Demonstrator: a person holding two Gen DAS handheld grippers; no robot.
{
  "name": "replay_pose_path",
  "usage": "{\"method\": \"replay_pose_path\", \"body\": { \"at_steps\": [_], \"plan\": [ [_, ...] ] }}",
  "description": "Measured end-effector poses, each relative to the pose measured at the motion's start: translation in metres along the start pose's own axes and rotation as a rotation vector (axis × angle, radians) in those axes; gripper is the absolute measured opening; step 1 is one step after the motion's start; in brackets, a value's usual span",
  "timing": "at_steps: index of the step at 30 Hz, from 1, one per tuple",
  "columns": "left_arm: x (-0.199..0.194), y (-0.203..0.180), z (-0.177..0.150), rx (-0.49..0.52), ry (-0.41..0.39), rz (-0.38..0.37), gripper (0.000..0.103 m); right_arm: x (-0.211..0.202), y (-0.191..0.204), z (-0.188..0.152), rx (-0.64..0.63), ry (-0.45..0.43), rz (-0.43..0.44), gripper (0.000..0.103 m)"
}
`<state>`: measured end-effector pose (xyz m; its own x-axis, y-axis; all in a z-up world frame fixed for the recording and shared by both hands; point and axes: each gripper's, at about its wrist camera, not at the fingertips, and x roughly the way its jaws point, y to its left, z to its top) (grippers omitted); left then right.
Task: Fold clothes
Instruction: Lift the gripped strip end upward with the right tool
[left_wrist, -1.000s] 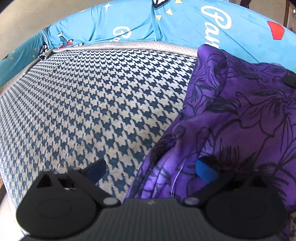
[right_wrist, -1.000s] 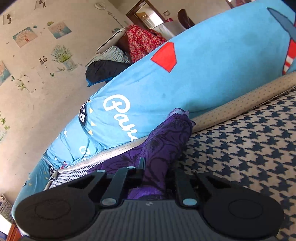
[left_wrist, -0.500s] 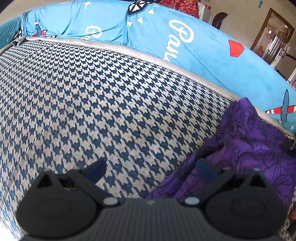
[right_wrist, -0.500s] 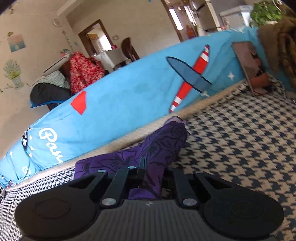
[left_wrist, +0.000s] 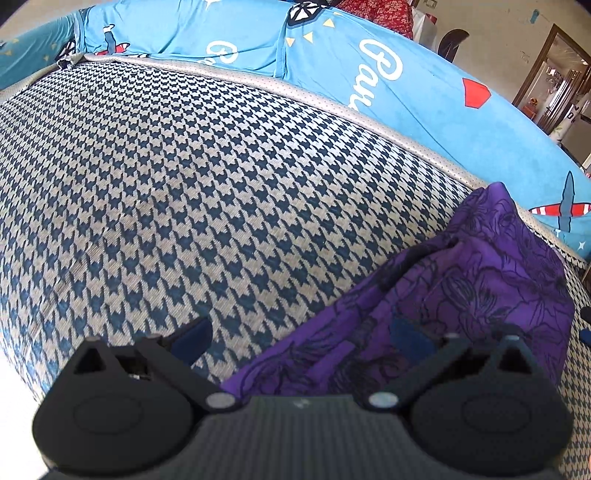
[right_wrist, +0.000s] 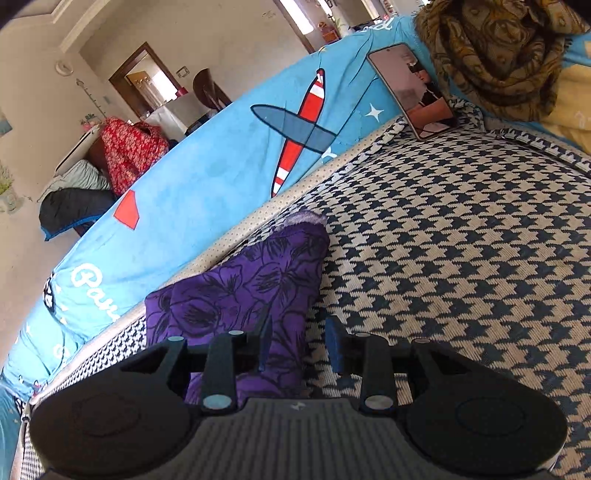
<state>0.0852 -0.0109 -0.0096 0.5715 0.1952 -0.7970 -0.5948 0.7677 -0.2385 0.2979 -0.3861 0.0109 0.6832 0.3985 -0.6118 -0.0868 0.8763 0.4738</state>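
Houndstooth-patterned blue and cream sofa seat (left_wrist: 207, 192) carries the crumpled purple floral garment (left_wrist: 469, 295) near its back edge, long axis along that edge, between the wide-open left gripper (left_wrist: 299, 332) and the part-open right gripper (right_wrist: 299, 343), neither clamping it.

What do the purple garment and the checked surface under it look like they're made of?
Purple garment: seemingly thin, soft woven fabric, matte, draping in limp folds, with a black floral print. Checked surface: coarser, textured upholstery weave in a houndstooth pattern, matte, visible ribbing.
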Motion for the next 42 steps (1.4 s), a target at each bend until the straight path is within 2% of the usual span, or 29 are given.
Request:
{"method": "replay_pose_path", "body": {
  "at_steps": [6, 11, 17, 21, 24, 29, 31, 42],
  "plan": [
    [-0.009, 0.005, -0.023, -0.031, -0.002, 0.01, 0.103, -0.022, 0.012, -0.026, -0.116, 0.064, 0.068, 0.032],
    [-0.016, 0.016, -0.042, -0.078, 0.0, 0.01, 0.103, -0.034, 0.019, -0.053, -0.163, 0.148, 0.146, 0.038],
    [-0.026, 0.023, -0.061, -0.065, -0.023, 0.029, 0.103, -0.049, 0.024, -0.091, -0.227, 0.24, 0.207, 0.04],
    [-0.032, 0.031, -0.068, -0.079, -0.025, 0.014, 0.103, -0.055, 0.024, -0.118, -0.205, 0.322, 0.282, 0.04],
    [-0.035, 0.036, -0.073, -0.088, -0.024, 0.012, 0.103, -0.056, 0.024, -0.132, -0.192, 0.358, 0.294, 0.04],
    [-0.039, 0.041, -0.082, -0.089, -0.02, 0.013, 0.103, -0.058, 0.028, -0.155, -0.216, 0.401, 0.323, 0.041],
    [-0.04, 0.044, -0.086, -0.096, -0.013, 0.008, 0.103, -0.06, 0.03, -0.162, -0.237, 0.38, 0.326, 0.042],
    [-0.045, 0.062, -0.102, -0.158, 0.044, -0.052, 0.103, -0.057, 0.033, -0.174, -0.236, 0.422, 0.398, 0.043]
  ]
}}
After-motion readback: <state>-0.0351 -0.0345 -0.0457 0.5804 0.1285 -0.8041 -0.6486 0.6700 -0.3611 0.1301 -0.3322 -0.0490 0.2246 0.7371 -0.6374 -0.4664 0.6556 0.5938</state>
